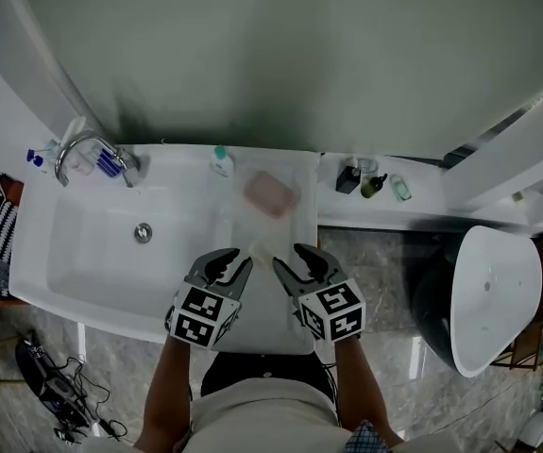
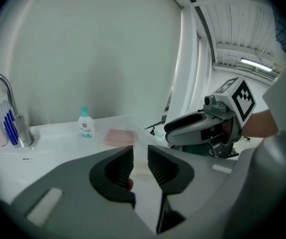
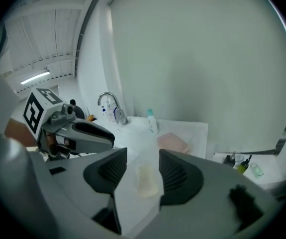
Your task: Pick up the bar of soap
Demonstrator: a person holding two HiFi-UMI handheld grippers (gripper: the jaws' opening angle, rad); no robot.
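1. While both claws hover over the front of a white sink (image 1: pixel 82 253), the bar of soap (image 3: pixel 145 182) lies flat on the sink's raised right-hand shelf. It is a pale cream piece, in line with the gap of the right claw and just ahead of both claws' tips.
2. Right claw (image 3: pixel 143 169): jaws wide apart, gripping nothing. The soap shows between them on the shelf; the pads do not press it.
3. Left claw (image 2: pixel 140 163): jaws only a narrow gap apart, nothing between them, nothing held. A faint yellowish patch of the shelf shows beyond the gap.
4. Pink box (image 1: pixel 271 194): sits farther back on the same shelf, near the wall and apart from the soap. Whether it is a lidded case or a solid block cannot be told.
5. Small bottle (image 1: pixel 221 161): clear body, teal cap, white label, upright at the back rim of the sink, just left of the pink box.
6. Basin: the left part of the sink, with a round drain (image 1: pixel 143 233) in its floor.
7. Tap (image 1: pixel 82 144): curved chrome, at the back left corner. Beside it stand blue brushes (image 1: pixel 109 161), with other small toiletries too blurred to name.
8. Ledge (image 1: pixel 422 201): to the right of the sink, bearing three upright items close together: a black dispenser (image 1: pixel 348 177), a dark green bottle (image 1: pixel 373 186) and a small clear bottle (image 1: pixel 400 189). Their fill cannot be made out.
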